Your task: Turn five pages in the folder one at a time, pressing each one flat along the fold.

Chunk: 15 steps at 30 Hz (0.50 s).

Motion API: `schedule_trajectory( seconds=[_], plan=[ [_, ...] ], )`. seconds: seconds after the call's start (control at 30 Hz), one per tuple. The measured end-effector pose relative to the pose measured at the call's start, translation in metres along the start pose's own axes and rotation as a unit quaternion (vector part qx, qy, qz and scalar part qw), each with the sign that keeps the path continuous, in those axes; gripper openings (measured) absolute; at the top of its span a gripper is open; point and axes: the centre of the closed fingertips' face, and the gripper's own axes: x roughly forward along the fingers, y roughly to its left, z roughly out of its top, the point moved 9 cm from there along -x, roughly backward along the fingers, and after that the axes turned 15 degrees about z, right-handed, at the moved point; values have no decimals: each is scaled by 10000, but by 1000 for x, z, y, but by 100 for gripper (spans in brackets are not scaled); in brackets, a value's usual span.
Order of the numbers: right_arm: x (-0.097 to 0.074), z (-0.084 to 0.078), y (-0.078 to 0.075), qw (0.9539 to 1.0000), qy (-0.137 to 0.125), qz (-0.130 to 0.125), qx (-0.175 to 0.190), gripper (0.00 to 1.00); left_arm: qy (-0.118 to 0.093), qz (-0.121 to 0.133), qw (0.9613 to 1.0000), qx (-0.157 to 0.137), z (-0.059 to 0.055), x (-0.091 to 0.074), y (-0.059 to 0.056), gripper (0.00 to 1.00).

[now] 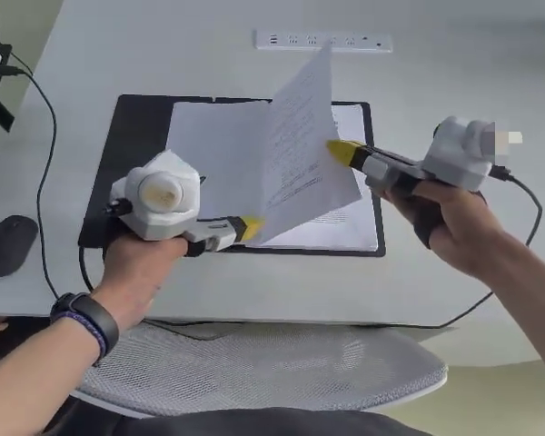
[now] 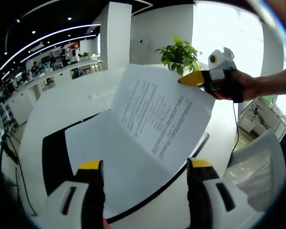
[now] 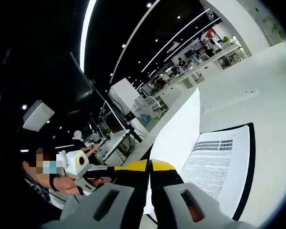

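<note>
A black folder [image 1: 136,163] lies open on the white table, with white sheets on both sides. One printed page [image 1: 300,154] stands lifted above the fold. My right gripper [image 1: 338,151] is shut on that page's outer edge; in the right gripper view the jaws [image 3: 150,166] are pinched together on the sheet [image 3: 181,133]. My left gripper [image 1: 247,227] is at the folder's near edge below the lifted page. Its jaws [image 2: 145,164] are wide open with nothing held. The raised page [image 2: 162,114] and the right gripper [image 2: 188,80] are ahead of them.
A white power strip [image 1: 322,40] lies at the table's far edge. A black mouse [image 1: 7,243] and a black cable [image 1: 45,163] are at the left. A mesh chair back [image 1: 254,363] is below the table's near edge. A plant [image 2: 181,55] stands beyond the table.
</note>
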Motion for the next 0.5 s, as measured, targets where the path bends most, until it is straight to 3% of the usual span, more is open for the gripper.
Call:
schedule_trajectory(
  seconds=[0.5],
  plan=[
    [71, -2, 19, 9980, 285, 559, -89, 0, -25, 495, 9982, -339, -19, -30, 47, 71]
  ],
)
